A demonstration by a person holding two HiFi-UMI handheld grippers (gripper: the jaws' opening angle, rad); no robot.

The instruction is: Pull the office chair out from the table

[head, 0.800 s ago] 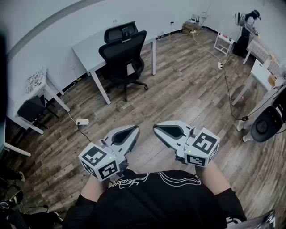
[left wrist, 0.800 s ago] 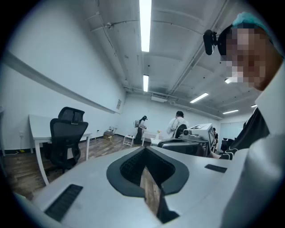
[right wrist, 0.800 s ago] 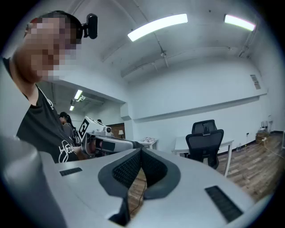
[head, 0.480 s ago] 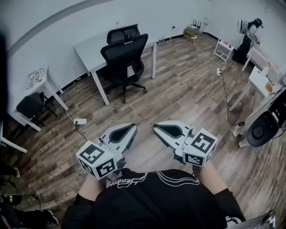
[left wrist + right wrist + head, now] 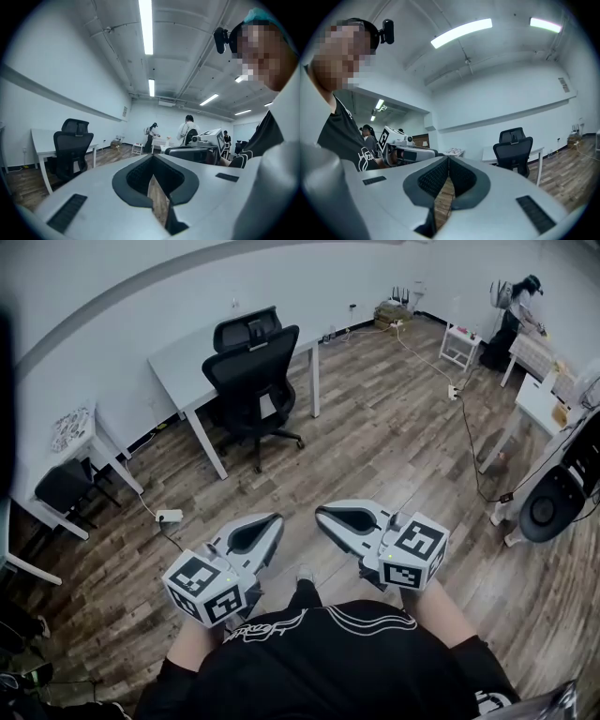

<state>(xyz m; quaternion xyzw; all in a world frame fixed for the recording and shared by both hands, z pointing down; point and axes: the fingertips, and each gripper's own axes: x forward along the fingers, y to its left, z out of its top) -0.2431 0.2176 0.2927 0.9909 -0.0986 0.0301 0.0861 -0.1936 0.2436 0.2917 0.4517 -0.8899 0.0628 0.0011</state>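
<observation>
A black office chair [image 5: 251, 381] with a headrest stands tucked against the front of a white table [image 5: 187, 362] by the far wall. It also shows in the left gripper view as the chair [image 5: 70, 147] and in the right gripper view as the chair [image 5: 513, 151]. My left gripper [image 5: 272, 522] and right gripper [image 5: 323, 515] hover side by side close to my body, far from the chair, both shut with nothing between the jaws. The left gripper [image 5: 152, 159] and right gripper [image 5: 448, 161] point level across the room.
A power strip [image 5: 170, 517] and cable lie on the wood floor at the left. A small white table with a black stool [image 5: 64, 486] stands by the left wall. White tables [image 5: 542, 404] and a round black stool [image 5: 553, 504] are at the right; people [image 5: 187, 131] work far off.
The view has drifted: the chair and table sit slightly further left and up in the picture. Both grippers have dropped a little lower in the frame and stay shut.
</observation>
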